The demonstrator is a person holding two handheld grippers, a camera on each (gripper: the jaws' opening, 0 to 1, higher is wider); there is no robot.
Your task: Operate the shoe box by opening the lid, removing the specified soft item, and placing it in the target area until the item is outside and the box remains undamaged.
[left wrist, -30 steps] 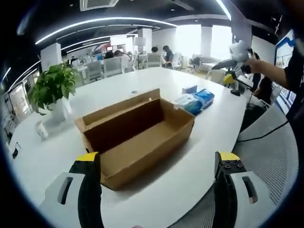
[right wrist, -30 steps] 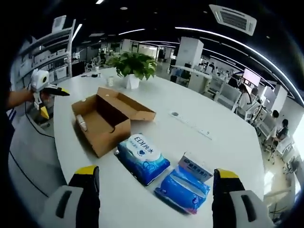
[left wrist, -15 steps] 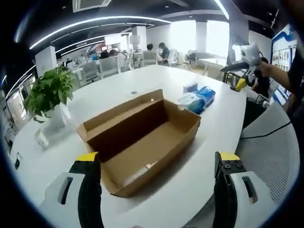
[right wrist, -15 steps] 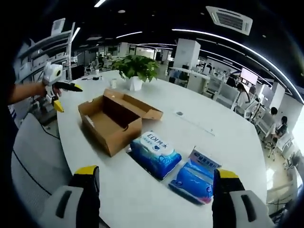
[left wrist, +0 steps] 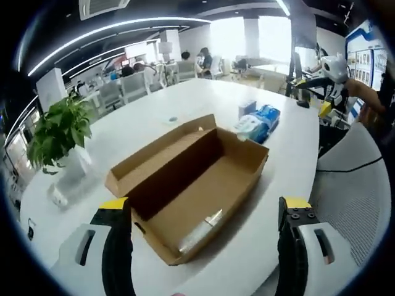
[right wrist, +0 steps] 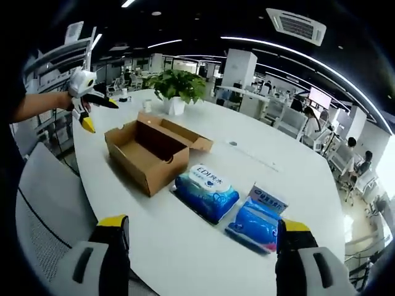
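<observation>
An open brown cardboard shoe box (left wrist: 191,179) lies on the white table (left wrist: 290,148), lid folded back; a small clear-wrapped item (left wrist: 200,227) rests on its floor. My left gripper (left wrist: 200,246) is open above the box's near corner, nothing between its fingers. In the right gripper view the same shoe box (right wrist: 150,155) sits at left, with two blue soft packs (right wrist: 207,191) (right wrist: 254,217) beside it. My right gripper (right wrist: 200,250) is open above the table edge, empty. The left gripper (right wrist: 86,98) appears at far left, held by a hand. The right gripper (left wrist: 330,77) appears at far right.
A potted green plant (left wrist: 58,132) stands on the table beyond the box, with a small white cup (left wrist: 58,196) near it. Grey mesh chair backs (left wrist: 349,179) (right wrist: 46,216) stand at the table edge. Desks and seated people fill the office behind.
Both cameras have moved: the left view now looks more steeply into the box, showing the clear item inside. In the right view the box and blue packs have shifted right, closer.
</observation>
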